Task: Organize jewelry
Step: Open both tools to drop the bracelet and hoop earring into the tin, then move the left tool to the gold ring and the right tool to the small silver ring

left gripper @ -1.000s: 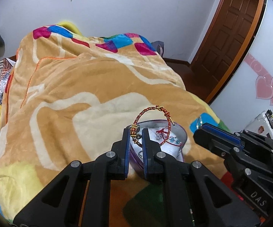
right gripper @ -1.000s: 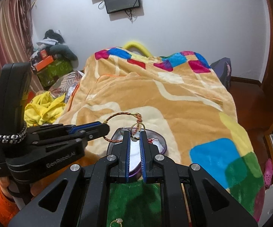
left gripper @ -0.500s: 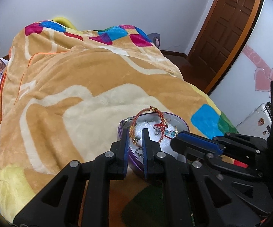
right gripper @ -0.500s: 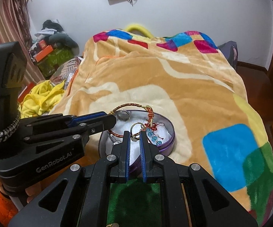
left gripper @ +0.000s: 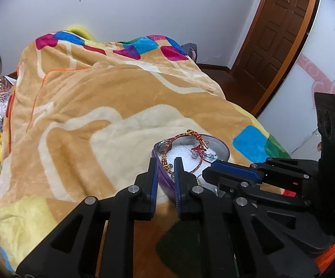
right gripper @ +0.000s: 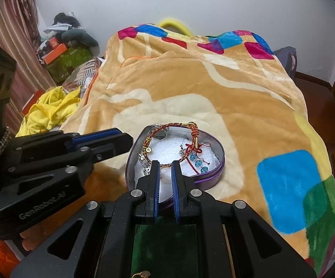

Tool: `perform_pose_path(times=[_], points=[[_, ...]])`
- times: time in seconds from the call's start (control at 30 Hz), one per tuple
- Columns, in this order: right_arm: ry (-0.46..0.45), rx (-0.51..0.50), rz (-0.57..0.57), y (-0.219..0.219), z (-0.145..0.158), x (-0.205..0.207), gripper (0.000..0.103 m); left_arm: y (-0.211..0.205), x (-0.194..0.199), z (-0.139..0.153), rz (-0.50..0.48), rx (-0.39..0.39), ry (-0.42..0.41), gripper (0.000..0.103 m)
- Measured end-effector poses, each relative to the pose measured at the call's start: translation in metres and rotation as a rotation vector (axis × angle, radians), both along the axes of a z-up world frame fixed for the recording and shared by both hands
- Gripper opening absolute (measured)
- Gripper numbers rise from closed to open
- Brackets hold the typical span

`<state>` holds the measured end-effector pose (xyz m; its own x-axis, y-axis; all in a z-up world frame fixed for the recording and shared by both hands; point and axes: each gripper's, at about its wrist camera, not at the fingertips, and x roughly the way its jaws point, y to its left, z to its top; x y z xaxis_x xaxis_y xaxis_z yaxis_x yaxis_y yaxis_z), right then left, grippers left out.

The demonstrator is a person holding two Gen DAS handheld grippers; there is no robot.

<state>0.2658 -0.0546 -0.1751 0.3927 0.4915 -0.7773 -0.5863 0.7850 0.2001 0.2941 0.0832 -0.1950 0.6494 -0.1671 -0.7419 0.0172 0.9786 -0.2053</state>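
Note:
A purple heart-shaped tin (left gripper: 225,148) (right gripper: 220,162) lined with white foam sits on the blanket. My left gripper (left gripper: 165,162) (right gripper: 128,141) is at the tin's left rim. It is shut on the beaded end of a red-and-gold braided bracelet (left gripper: 181,135) (right gripper: 167,126). The bracelet's loop leans low over the foam. My right gripper (right gripper: 165,165) (left gripper: 205,173) is shut, with its tips over the near part of the foam. A thin gold strand crosses between them. Whether that strand is pinched, I cannot tell. Blue bead charms (right gripper: 197,162) lie inside the tin.
The orange patterned blanket (right gripper: 190,88) covers the bed. A green velvet pad (right gripper: 162,243) lies under my right gripper, with a small gold piece (right gripper: 143,274) at its near edge. Yellow clothes (right gripper: 51,108) and boxes are piled at the left. A brown door (left gripper: 278,34) stands far right.
Both grippers came down and closer to the tin. The bracelet went from raised above the tin to low over its foam. The gold ring seen above my right fingertips no longer shows as a circle.

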Motion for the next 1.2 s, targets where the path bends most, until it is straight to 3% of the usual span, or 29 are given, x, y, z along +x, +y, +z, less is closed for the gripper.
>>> perform_pose_path(times=[0.23,0.43,0.5,0.57,0.63,0.83,1.2], points=[[-0.03,-0.008,-0.019,-0.005,0.013,-0.009,0.01,0.001,-0.014,0.016,0.004,0.02,-0.029,0.015],[-0.085,-0.009,-0.044,-0.016,0.033,-0.024,0.012,-0.002,-0.03,0.033,0.007,0.033,-0.062,0.03],[-0.102,-0.006,-0.053,-0.022,0.04,-0.03,0.018,-0.003,-0.036,0.038,0.008,0.032,-0.069,0.038],[-0.121,-0.003,-0.064,-0.026,0.046,-0.034,0.032,-0.005,-0.042,0.043,0.009,0.031,-0.077,0.041],[-0.153,0.0,-0.078,-0.03,0.053,-0.042,0.038,-0.006,-0.047,0.046,0.008,0.035,-0.081,0.042],[-0.199,-0.013,-0.092,-0.041,0.063,-0.062,0.039,-0.014,-0.067,0.05,-0.006,0.049,-0.073,0.042],[-0.168,-0.064,-0.118,-0.06,0.045,-0.085,0.039,-0.043,-0.09,0.022,-0.073,0.051,0.014,0.043]])
